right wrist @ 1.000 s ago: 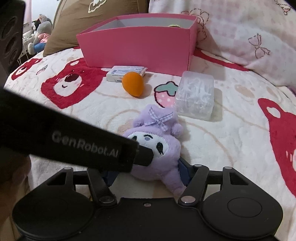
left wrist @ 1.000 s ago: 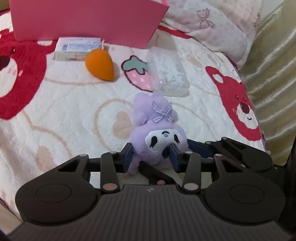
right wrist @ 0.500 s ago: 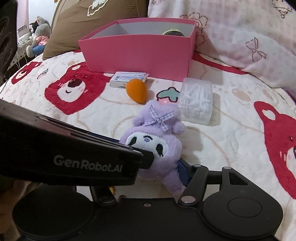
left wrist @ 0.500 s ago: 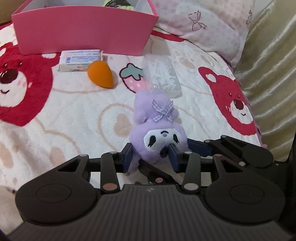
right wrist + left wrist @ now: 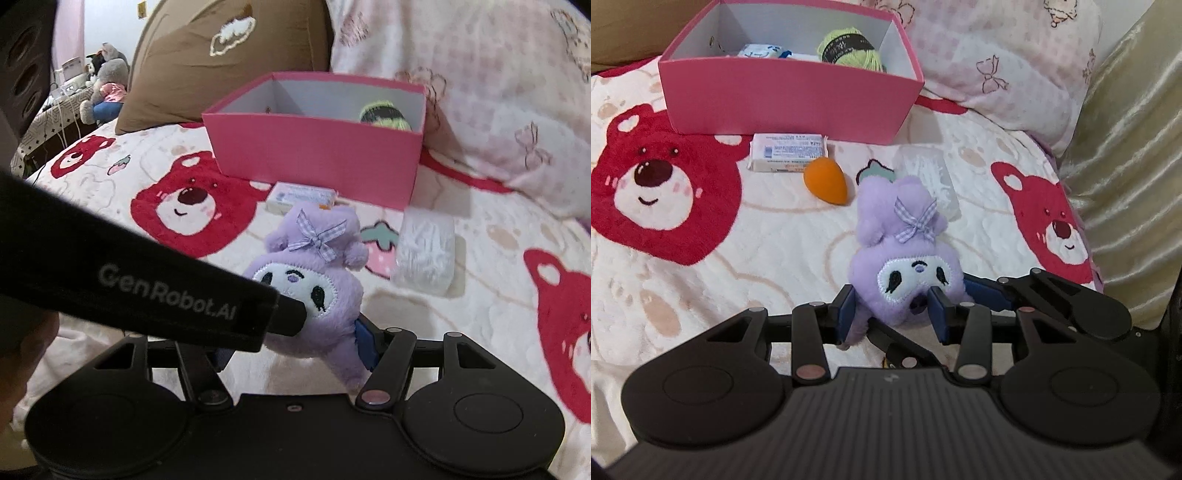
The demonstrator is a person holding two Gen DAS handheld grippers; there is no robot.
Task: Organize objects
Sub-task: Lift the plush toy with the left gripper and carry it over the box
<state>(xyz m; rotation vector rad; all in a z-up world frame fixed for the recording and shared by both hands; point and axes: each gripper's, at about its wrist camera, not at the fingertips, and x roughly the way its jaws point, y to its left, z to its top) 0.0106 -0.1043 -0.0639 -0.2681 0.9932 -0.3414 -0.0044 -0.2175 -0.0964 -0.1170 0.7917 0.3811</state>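
At the bottom centre of both views, the purple plush toy [image 5: 905,273] is held by 2 grippers at once. The jaws of the left gripper [image 5: 892,314] are clamped on its lower body, and the jaws of the right gripper [image 5: 295,347] press on it from both sides too. Behind it, on the bed blanket [image 5: 701,266], lie an orange sponge [image 5: 825,183], a white packet [image 5: 788,152] and a clear plastic box [image 5: 424,251]. Farther, in the upper part of the frame, stands the pink box [image 5: 786,99] with green yarn [image 5: 849,48] inside.
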